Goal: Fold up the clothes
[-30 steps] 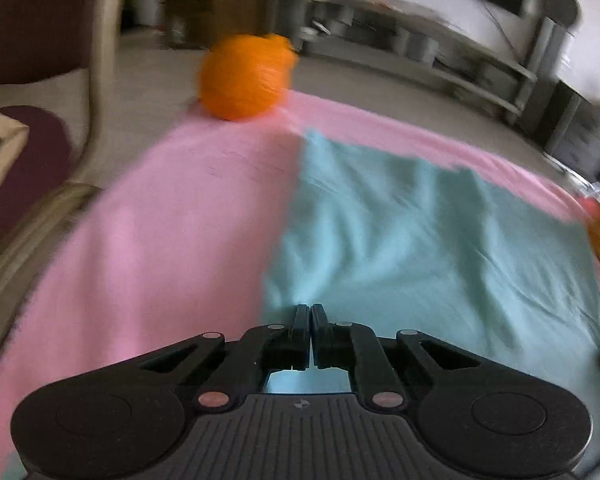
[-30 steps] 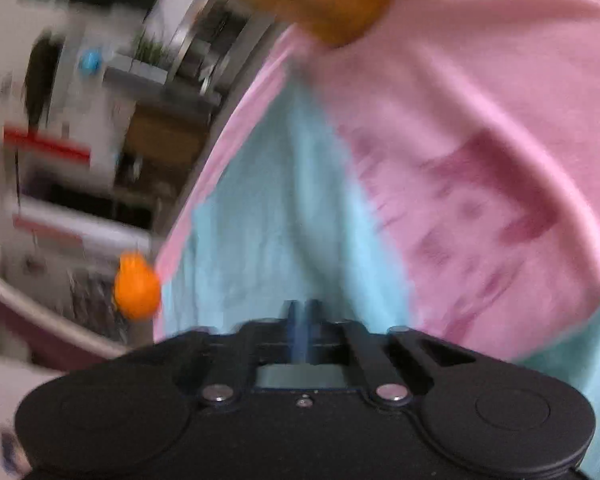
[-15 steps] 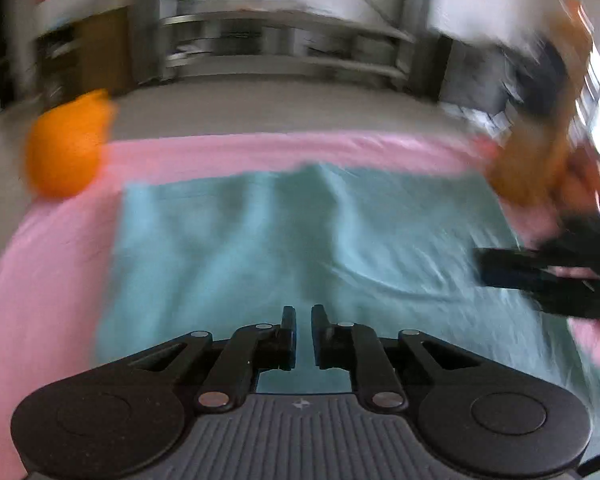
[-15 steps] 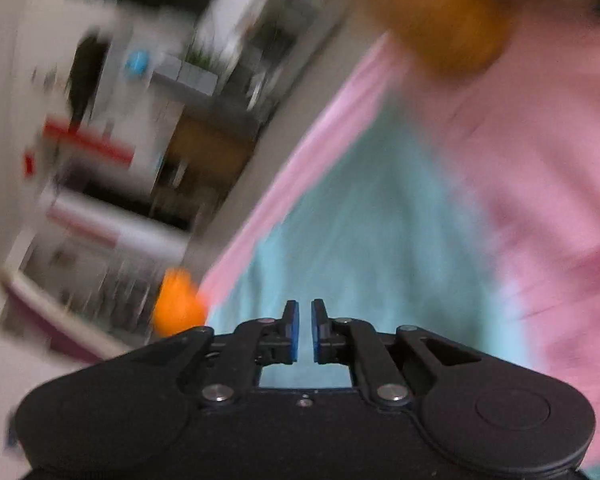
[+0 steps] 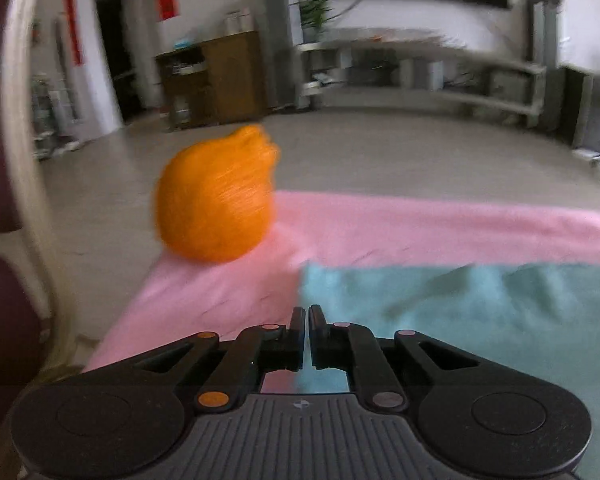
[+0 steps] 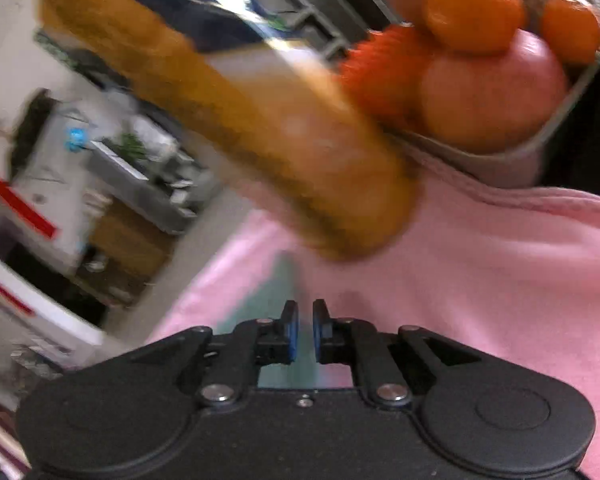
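A teal cloth (image 5: 480,312) lies flat on a pink cover (image 5: 420,228). My left gripper (image 5: 304,314) hovers over the cloth's far left corner, jaws nearly closed with a thin gap, holding nothing. In the right wrist view, my right gripper (image 6: 304,312) is over another corner of the teal cloth (image 6: 272,300) on the pink cover (image 6: 500,280). Its jaws stand slightly apart and empty.
An orange ball-like object (image 5: 216,200) sits at the cover's far left corner. An orange-brown cylinder (image 6: 240,120) and a bowl (image 6: 500,160) of fruit stand just beyond the right gripper. A maroon chair (image 5: 4,160) is at the left.
Both grippers have swung to the cloth's far corners. The left one moved back to the left, toward the orange ball. The right one moved closer to the cylinder and the fruit bowl.
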The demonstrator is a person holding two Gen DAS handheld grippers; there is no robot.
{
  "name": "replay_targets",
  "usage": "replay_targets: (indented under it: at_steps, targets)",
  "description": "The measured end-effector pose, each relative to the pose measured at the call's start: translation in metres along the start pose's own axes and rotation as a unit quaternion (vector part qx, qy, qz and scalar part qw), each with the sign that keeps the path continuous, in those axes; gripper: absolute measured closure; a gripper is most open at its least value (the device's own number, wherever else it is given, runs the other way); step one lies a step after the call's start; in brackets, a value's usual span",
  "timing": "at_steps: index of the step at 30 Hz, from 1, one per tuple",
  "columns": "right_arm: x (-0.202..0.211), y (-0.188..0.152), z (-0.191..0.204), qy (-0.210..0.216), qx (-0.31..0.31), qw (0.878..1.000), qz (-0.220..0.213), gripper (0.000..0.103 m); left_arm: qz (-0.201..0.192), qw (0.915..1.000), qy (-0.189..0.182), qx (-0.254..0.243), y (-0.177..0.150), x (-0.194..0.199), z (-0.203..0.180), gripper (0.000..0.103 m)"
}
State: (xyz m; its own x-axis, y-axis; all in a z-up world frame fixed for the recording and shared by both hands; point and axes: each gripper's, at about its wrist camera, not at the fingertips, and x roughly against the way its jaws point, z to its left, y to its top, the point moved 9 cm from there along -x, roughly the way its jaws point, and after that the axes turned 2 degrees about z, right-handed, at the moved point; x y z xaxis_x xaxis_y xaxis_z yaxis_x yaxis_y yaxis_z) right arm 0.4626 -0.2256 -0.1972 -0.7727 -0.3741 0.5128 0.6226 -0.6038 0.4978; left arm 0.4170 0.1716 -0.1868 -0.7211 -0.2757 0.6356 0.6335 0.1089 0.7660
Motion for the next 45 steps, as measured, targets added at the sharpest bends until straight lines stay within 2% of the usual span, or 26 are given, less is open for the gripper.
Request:
replay_targets:
  at_steps: [2, 4, 6, 8, 10, 12, 14, 15, 16, 17, 19, 21, 23, 25, 30, 32, 35, 38, 40, 45]
  targets:
    - [-0.006, -0.003, 0.023, 0.018, 0.015, 1.000, 0.010, 0.092, 0.005, 0.9994, -0.014, -0.030, 0.001, -0.012, -0.020, 0.091]
    - [-0.020, -0.018, 0.041, 0.026, 0.043, 0.998, 0.045, 0.092, 0.012, 0.9981, 0.010, -0.059, 0.001, -0.028, -0.027, 0.091]
    - [-0.039, -0.030, 0.049, 0.014, 0.051, 0.996, 0.078, 0.092, 0.017, 0.9956, 0.044, -0.081, 0.004, -0.040, -0.030, 0.091]
    - [-0.041, -0.022, 0.045, -0.010, 0.068, 0.997, 0.047, 0.102, 0.020, 0.9925, 0.081, -0.089, 0.009, -0.048, -0.026, 0.092]
    - [-0.034, -0.013, 0.041, -0.042, 0.060, 0.997, 0.007, 0.103, 0.025, 0.9908, 0.095, -0.093, 0.013, -0.053, -0.021, 0.091]
    - [-0.030, -0.004, 0.033, -0.059, 0.039, 0.997, -0.022, 0.103, 0.041, 0.9869, 0.127, -0.091, 0.016, -0.055, -0.015, 0.093]
    - [-0.026, -0.003, 0.033, -0.079, 0.059, 0.995, -0.028, 0.103, 0.060, 0.9878, 0.131, -0.058, 0.015, -0.052, -0.003, 0.093]
    - [-0.024, -0.010, 0.040, -0.090, 0.065, 0.993, -0.031, 0.099, 0.059, 0.9904, 0.118, -0.039, 0.014, -0.040, 0.002, 0.093]
    - [-0.020, -0.011, 0.044, -0.088, 0.059, 0.994, -0.033, 0.090, 0.057, 0.9926, 0.105, -0.020, 0.012, -0.027, 0.008, 0.092]
    - [-0.012, -0.010, 0.046, -0.078, 0.043, 0.996, -0.031, 0.087, 0.055, 0.9943, 0.091, -0.001, 0.011, -0.015, 0.013, 0.090]
    - [-0.003, -0.012, 0.047, -0.042, 0.012, 0.999, -0.021, 0.087, 0.049, 0.9971, 0.058, 0.003, 0.000, 0.018, 0.019, 0.089]
    - [0.027, -0.016, 0.058, -0.021, 0.016, 1.000, -0.001, 0.086, 0.051, 0.9985, 0.021, 0.001, -0.017, 0.056, 0.024, 0.082]
    - [0.055, -0.021, 0.064, -0.001, 0.019, 1.000, 0.019, 0.083, 0.053, 0.9985, -0.016, -0.001, -0.034, 0.094, 0.029, 0.081]
    - [0.092, -0.027, 0.058, 0.012, 0.016, 0.999, 0.042, 0.083, 0.075, 0.9961, -0.045, 0.002, -0.057, 0.120, 0.037, 0.081]
    - [0.175, -0.040, 0.042, 0.007, 0.028, 0.997, 0.072, 0.083, 0.092, 0.9944, -0.050, -0.017, -0.106, 0.190, 0.052, 0.081]
    - [0.195, -0.043, 0.030, -0.012, 0.042, 0.995, 0.087, 0.082, 0.100, 0.9934, -0.053, -0.018, -0.127, 0.211, 0.056, 0.081]
    - [0.231, -0.067, 0.020, -0.034, 0.059, 0.991, 0.119, 0.080, 0.113, 0.9915, -0.061, -0.021, -0.159, 0.244, 0.056, 0.078]
    - [0.266, -0.105, 0.010, -0.063, 0.094, 0.984, 0.137, 0.075, 0.145, 0.9872, -0.061, -0.025, -0.193, 0.256, 0.050, 0.077]
    - [0.283, -0.134, 0.003, -0.095, 0.135, 0.975, 0.150, 0.074, 0.162, 0.9837, -0.069, -0.034, -0.221, 0.267, 0.038, 0.077]
    - [0.302, -0.198, -0.005, -0.107, 0.224, 0.956, 0.155, 0.078, 0.168, 0.9797, -0.088, -0.065, -0.256, 0.288, 0.005, 0.078]
